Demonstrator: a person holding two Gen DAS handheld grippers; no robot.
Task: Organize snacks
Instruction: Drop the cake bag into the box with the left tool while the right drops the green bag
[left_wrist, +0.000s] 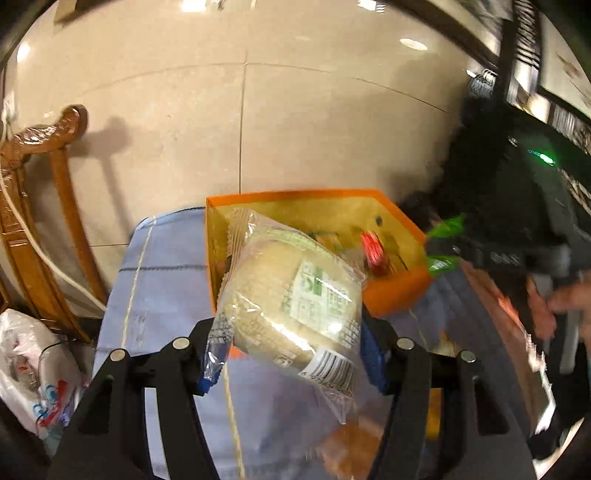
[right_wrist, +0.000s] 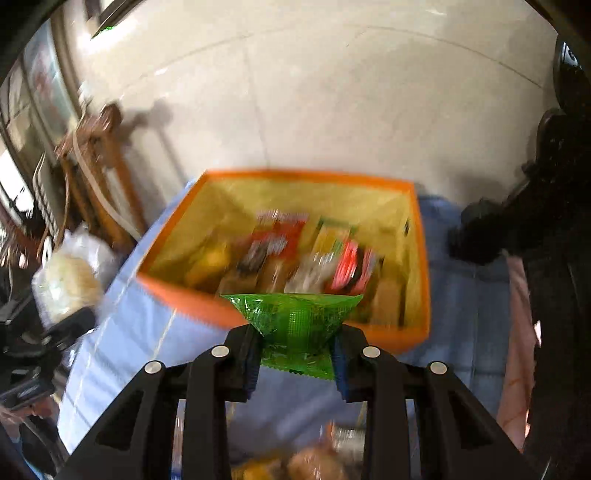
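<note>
Left hand-held gripper (left_wrist: 291, 354) clamps a clear-wrapped pale bun (left_wrist: 291, 295) beside the orange box (right_wrist: 417, 258); right hand-held gripper (right_wrist: 295, 354) pinches a green packet (right_wrist: 295, 317) near that box's front rim.

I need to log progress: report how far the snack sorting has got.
Done: several packets lie in the orange box. In hand: the left gripper holds a clear-wrapped bun, the right gripper a green packet. Left: blurred snacks on the blue cloth.
</note>
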